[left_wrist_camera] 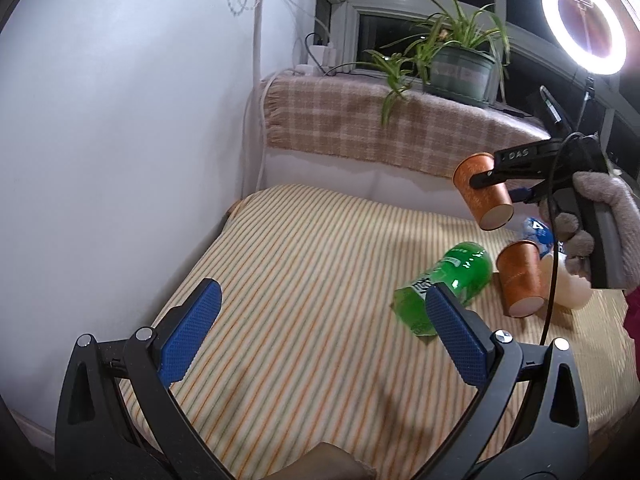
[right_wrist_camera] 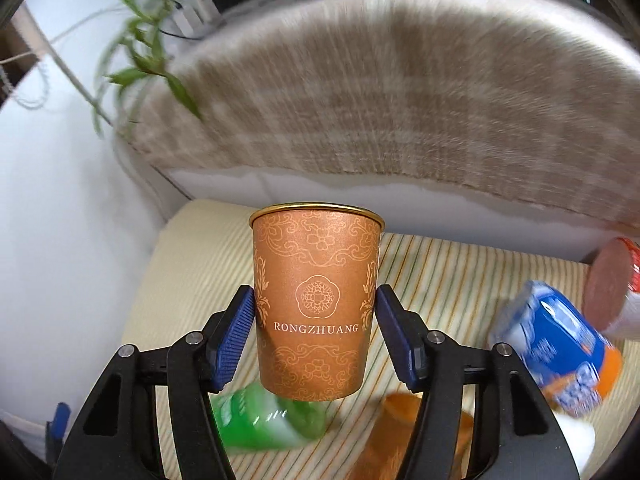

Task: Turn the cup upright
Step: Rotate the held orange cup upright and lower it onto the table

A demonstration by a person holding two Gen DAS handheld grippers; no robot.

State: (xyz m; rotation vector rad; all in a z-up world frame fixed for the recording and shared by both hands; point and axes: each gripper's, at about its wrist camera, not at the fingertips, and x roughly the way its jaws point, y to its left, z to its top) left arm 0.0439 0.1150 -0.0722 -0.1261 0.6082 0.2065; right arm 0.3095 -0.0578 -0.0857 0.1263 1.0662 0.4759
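Note:
My right gripper (right_wrist_camera: 316, 312) is shut on an orange paper cup (right_wrist_camera: 316, 304) marked RONGZHUANG and holds it in the air above the striped table. In the right wrist view its rim points up. In the left wrist view the same cup (left_wrist_camera: 482, 190) hangs tilted, rim toward the back left, in the right gripper (left_wrist_camera: 480, 178). A second orange cup (left_wrist_camera: 520, 282) stands tilted on the table (left_wrist_camera: 280, 280), white base toward the camera; it shows blurred in the right wrist view (right_wrist_camera: 400, 436). My left gripper (left_wrist_camera: 320, 320) is open and empty over the table's front left.
A green plastic bottle (left_wrist_camera: 444, 284) lies on its side beside the second cup. A blue and white packet (right_wrist_camera: 556, 344) and a white container (left_wrist_camera: 572, 284) lie at the right. A plaid blanket (left_wrist_camera: 380, 128), a potted plant (left_wrist_camera: 460, 68) and a ring light (left_wrist_camera: 584, 20) stand behind.

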